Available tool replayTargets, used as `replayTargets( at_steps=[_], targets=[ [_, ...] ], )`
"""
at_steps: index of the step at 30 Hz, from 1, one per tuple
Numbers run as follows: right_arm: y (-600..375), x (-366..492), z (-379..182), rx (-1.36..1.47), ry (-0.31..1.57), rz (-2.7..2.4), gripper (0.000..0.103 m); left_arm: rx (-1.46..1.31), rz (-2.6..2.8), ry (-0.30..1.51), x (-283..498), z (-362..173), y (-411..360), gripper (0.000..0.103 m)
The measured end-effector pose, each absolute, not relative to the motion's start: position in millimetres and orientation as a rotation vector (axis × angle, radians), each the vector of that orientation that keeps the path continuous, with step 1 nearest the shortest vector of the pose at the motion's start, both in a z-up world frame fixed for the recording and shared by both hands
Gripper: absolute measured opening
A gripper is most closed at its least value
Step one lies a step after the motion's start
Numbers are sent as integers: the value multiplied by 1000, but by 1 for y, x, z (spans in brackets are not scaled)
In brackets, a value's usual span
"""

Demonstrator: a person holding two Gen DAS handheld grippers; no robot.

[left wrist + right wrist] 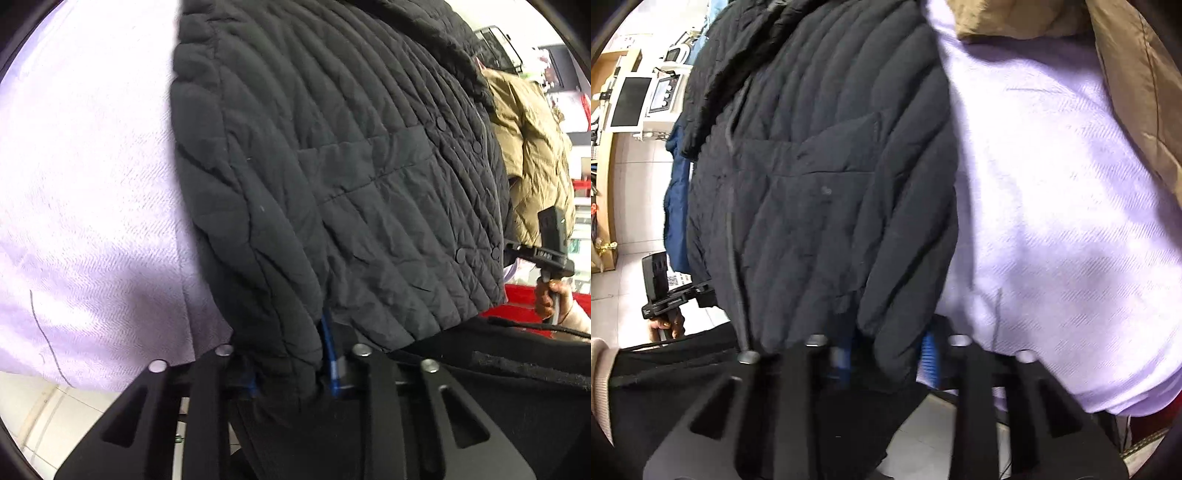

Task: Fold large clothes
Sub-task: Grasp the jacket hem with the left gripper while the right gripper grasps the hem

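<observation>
A: Black quilted jacket (332, 166) lies on the lavender cloth (92, 184); left gripper (291, 373) fingers (328, 354) pinch its hem.

B: Right gripper (886, 354) fingers (929, 350) likewise clamp the hem.

A black quilted jacket (351, 177) of matt, finely creased padded cloth is seen, stitched in narrow channels, with dull round snap studs (441, 124) along its edge at 3 o'clock. At 9 o'clock a pale lilac woven cloth (85, 206) with a herringbone-like rough texture is shown. A tan crinkled jacket (532, 155) with a slight sheen lies at 2 o'clock. The left gripper (291, 384) is formed of matt black plastic with bright metal pins; blue ribbed pads (931, 360) are carried by the right gripper (886, 369).
</observation>
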State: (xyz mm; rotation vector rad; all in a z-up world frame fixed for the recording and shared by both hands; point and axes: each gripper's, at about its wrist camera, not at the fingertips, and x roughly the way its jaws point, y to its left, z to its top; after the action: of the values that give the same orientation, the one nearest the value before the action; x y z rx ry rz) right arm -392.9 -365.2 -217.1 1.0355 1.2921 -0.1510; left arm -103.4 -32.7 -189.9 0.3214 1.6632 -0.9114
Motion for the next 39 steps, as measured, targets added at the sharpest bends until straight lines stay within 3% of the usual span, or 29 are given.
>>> replayTargets(
  at_steps=[4, 16, 26, 34, 39],
  targets=[
    [-360, -393, -191, 1032, 1261, -122, 16, 328, -946, 1637, -104, -169, -33, 13],
    [-383, -372, -122, 1064, 1147, 33, 14, 284, -896, 1552, -88, -107, -40, 12],
    [-478, -264, -35, 995, 936, 105, 13, 123, -869, 1242, 8, -9, -102, 12],
    [-558, -199, -28, 1087, 848, -40, 13, 102, -849, 1158, 102, 8, -171, 11],
    [-589, -161, -48, 1151, 836, -117, 13, 129, -831, 1185, 141, -9, -212, 11]
  ],
)
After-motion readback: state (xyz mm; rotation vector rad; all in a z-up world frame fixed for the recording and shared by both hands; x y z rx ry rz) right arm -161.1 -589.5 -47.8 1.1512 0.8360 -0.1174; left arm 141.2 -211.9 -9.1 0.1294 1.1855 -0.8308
